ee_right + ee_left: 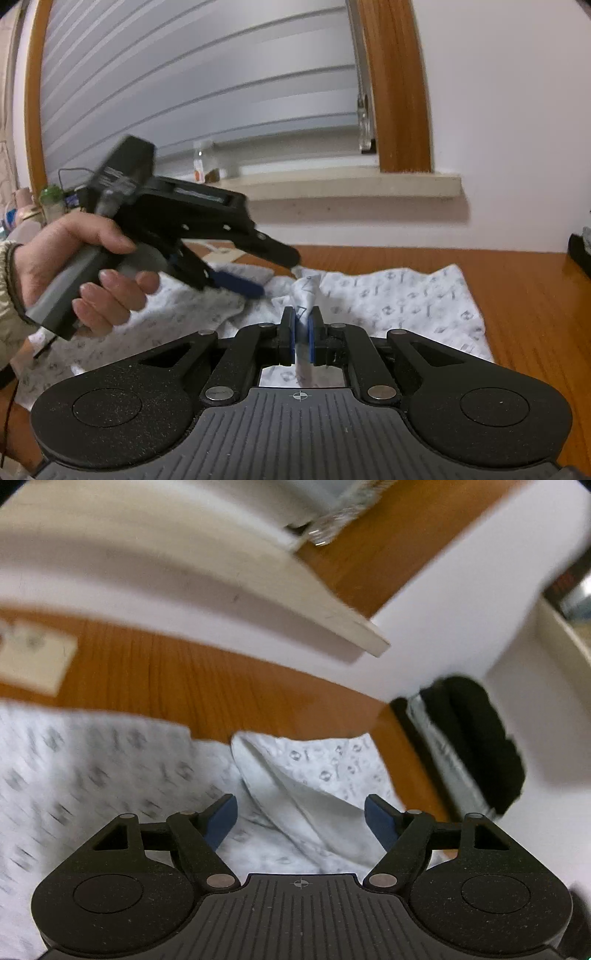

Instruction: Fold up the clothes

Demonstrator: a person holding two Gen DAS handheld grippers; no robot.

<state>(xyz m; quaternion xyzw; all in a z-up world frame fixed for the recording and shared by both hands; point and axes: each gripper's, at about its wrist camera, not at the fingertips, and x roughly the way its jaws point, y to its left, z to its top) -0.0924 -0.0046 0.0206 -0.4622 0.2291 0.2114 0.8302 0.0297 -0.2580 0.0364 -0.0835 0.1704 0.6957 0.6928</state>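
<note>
fold: barely started, garment (406, 295) still spread | your right gripper (301, 325) pinching a fabric ridge | left gripper (300, 821) gaping, empty

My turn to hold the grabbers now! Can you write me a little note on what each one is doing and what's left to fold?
Right gripper: shut, pinching a raised fold of the white patterned garment.
Left gripper: open, holding nothing, above the garment's other side.
The garment lies spread and rumpled on the wooden table, near the wall under the window sill.
Done: one pinch taken; no neat fold shows yet.
Left: grab the cloth with the left gripper too, probably, then fold it over and smooth it flat.
</note>
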